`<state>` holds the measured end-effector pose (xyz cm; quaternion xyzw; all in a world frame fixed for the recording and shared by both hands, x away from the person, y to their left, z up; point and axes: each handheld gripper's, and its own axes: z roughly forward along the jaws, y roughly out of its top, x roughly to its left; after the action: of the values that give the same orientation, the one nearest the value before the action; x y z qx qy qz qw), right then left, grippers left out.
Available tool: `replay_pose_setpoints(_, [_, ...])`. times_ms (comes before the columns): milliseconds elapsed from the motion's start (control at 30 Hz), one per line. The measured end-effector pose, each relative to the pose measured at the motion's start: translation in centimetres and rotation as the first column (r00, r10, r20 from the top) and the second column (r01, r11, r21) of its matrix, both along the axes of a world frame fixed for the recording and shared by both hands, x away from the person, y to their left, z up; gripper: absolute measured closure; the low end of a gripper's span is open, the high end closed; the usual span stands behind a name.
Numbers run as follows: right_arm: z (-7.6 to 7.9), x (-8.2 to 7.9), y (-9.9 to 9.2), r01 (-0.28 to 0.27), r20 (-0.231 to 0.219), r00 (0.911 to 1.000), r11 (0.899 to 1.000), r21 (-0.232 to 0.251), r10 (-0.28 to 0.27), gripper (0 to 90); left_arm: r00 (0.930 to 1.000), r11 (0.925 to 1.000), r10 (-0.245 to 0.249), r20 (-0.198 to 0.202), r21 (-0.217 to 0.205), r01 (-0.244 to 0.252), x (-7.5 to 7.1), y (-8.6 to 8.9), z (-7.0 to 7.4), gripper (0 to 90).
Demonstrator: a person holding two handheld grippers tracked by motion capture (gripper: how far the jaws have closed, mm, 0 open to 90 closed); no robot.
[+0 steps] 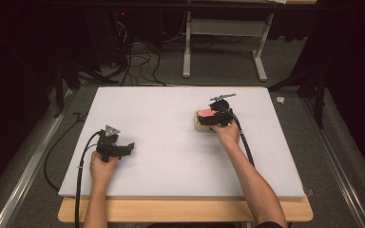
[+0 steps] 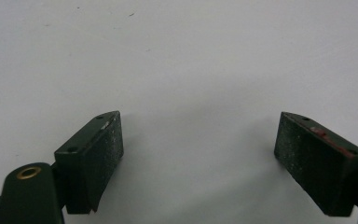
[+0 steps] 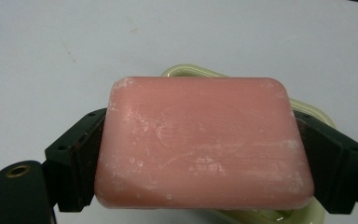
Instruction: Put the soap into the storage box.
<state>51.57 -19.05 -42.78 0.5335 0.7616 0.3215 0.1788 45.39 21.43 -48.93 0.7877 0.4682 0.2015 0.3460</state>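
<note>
Pink and waxy, the soap bar (image 3: 204, 142) is lying flat between the right gripper (image 3: 204, 154)'s fingers (image 3: 81, 156), its long axis running from one finger to the other, 9 to 3 o'clock in the right gripper view, with its broad face turned up. Those fingers are clamping the bar by its two short ends, directly over a pale green soap dish (image 3: 310, 112) whose rim is peeking out at 1 and 5 o'clock. In the high view the soap bar (image 1: 205, 113) is sitting at about 2 o'clock on the white tabletop (image 1: 171, 142), the right gripper (image 1: 217, 117) reaching in from 5 o'clock with the forearm stretched long and the hand wrapping the handle. The left gripper (image 1: 115, 148) is resting at 8 o'clock, well apart, pointing toward 3 o'clock. Its own view is showing what the high view cannot: fingers (image 2: 98, 154) spread wide and released over bare tabletop, the left gripper (image 2: 200, 158) grasping nothing.
</note>
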Motion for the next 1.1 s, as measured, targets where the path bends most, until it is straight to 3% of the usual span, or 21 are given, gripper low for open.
replay_pose_setpoints(367, [-1.2, 0.9, 0.4, 0.039, -0.034, 0.9986, 0.998, -0.041, -0.041, 13.6, 1.0000, 1.0000, 0.000, 0.000, 0.000, 0.000, 0.0, 0.0, 0.0, 15.9])
replay_pose_setpoints(633, [-1.5, 1.0, 0.4, 0.064, -0.043, 0.9969, 0.997, -0.038, -0.066, 13.6, 1.0000, 1.0000, 0.000, 0.000, 0.000, 0.000, 0.0, 0.0, 0.0, 15.9])
replay_pose_setpoints(1100, [-1.9, 1.4, 0.3, 0.062, -0.083, 0.9945, 0.998, -0.022, -0.063, 13.5, 1.0000, 1.0000, 0.000, 0.000, 0.000, 0.000, 0.0, 0.0, 0.0, 15.9])
